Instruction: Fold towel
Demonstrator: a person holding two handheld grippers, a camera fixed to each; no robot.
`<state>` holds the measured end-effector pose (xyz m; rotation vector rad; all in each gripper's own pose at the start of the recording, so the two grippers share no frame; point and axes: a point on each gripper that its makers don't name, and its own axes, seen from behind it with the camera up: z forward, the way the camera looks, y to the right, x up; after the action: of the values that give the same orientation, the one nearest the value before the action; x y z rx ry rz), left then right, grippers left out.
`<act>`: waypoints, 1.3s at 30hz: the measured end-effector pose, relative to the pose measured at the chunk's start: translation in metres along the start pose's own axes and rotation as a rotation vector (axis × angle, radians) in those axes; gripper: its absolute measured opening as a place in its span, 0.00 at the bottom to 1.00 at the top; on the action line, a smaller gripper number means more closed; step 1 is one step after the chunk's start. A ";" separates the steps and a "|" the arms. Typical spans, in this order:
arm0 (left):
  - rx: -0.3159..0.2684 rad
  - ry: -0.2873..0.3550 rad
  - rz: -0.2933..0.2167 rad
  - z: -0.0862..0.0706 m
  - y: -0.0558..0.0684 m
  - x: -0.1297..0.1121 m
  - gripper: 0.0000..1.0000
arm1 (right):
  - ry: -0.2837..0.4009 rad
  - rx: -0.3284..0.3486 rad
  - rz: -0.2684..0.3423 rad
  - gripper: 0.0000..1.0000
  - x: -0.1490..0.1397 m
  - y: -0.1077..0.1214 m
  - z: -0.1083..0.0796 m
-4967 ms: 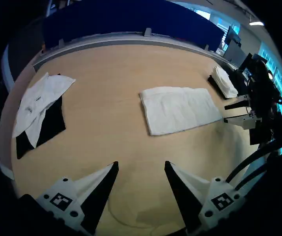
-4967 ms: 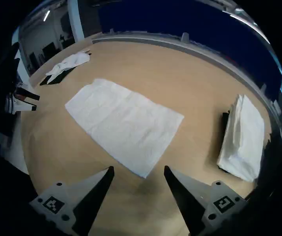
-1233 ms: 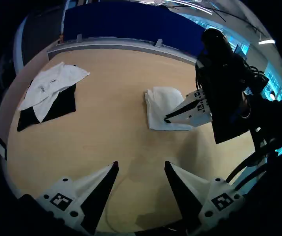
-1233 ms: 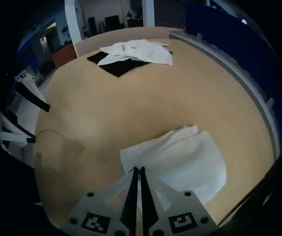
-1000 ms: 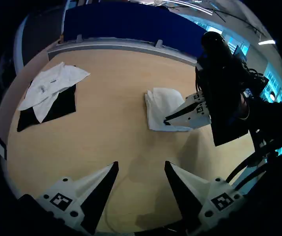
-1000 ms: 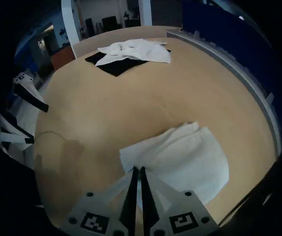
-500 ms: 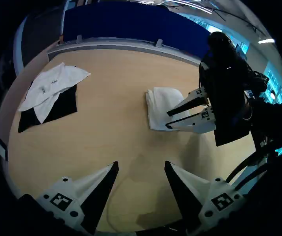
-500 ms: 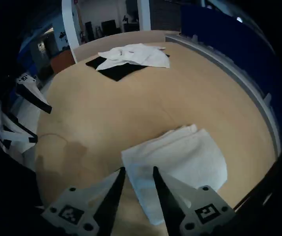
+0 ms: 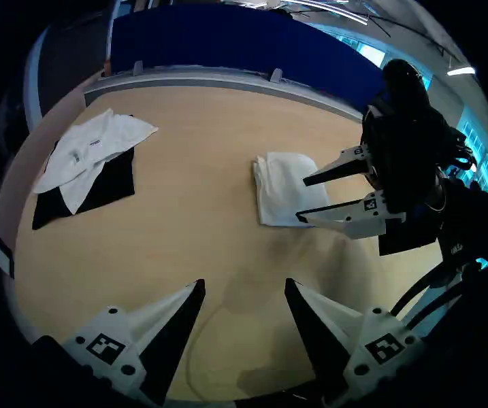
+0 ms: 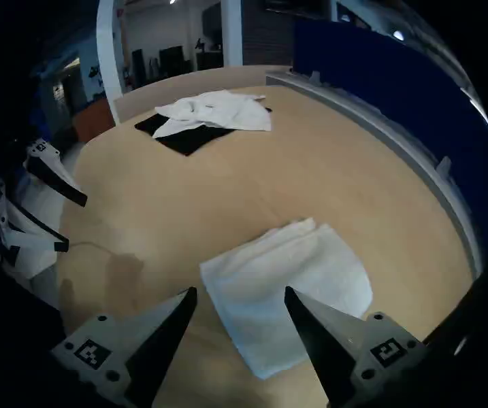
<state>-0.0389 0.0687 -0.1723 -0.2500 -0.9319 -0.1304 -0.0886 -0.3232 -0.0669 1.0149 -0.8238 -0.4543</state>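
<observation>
A white towel (image 9: 286, 188) lies folded on the wooden table (image 9: 196, 170). In the right gripper view the same towel (image 10: 291, 285) sits just beyond my right gripper (image 10: 240, 294), which is open with nothing between its fingers. The left gripper view shows that right gripper (image 9: 301, 199) hovering at the towel's right edge, open, held by a person in dark clothing (image 9: 410, 146). My left gripper (image 9: 244, 284) is open near the table's front edge, well short of the towel. The right gripper view shows it (image 10: 73, 221) at the far left.
A pile of white cloth (image 9: 84, 153) rests on a black mat (image 9: 101, 187) at the table's left side; in the right gripper view the pile (image 10: 209, 110) is at the far end. A blue partition (image 9: 230, 37) borders the back of the table.
My right gripper let go of the towel's edge, opened wide and drew back a little from the towel. The towel now lies flat, folded. My left gripper stayed still.
</observation>
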 end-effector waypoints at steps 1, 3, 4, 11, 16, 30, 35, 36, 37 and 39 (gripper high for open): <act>0.000 0.000 0.001 0.000 0.000 0.000 0.86 | 0.003 -0.010 0.014 1.00 -0.002 0.002 -0.002; 0.000 0.000 0.002 0.000 0.000 0.001 0.87 | 0.010 -0.031 0.047 1.00 -0.006 0.006 -0.006; 0.000 0.000 0.004 0.000 0.000 0.001 0.87 | 0.011 -0.039 0.065 0.99 -0.008 0.007 -0.008; 0.001 -0.001 0.017 0.000 -0.001 0.003 0.87 | 0.000 -0.100 0.168 1.00 -0.035 0.017 -0.024; -0.002 -0.001 0.024 0.000 0.000 0.004 0.87 | -0.026 -0.132 0.198 1.00 -0.056 0.020 -0.030; -0.011 -0.002 0.033 0.000 0.004 0.006 0.87 | -0.072 -0.130 0.244 0.79 -0.085 0.018 -0.023; -0.012 0.002 0.026 -0.002 0.004 0.008 0.87 | -0.086 -0.129 0.263 0.54 -0.091 0.018 -0.018; -0.012 0.002 0.025 -0.002 0.004 0.008 0.87 | -0.087 -0.130 0.266 0.48 -0.091 0.018 -0.018; -0.012 0.002 0.025 -0.002 0.003 0.008 0.87 | -0.088 -0.130 0.270 0.42 -0.091 0.018 -0.018; -0.012 0.002 0.026 -0.002 0.003 0.008 0.87 | -0.090 -0.134 0.277 0.28 -0.091 0.018 -0.018</act>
<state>-0.0318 0.0707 -0.1673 -0.2731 -0.9256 -0.1127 -0.1323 -0.2427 -0.0910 0.7474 -0.9852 -0.3149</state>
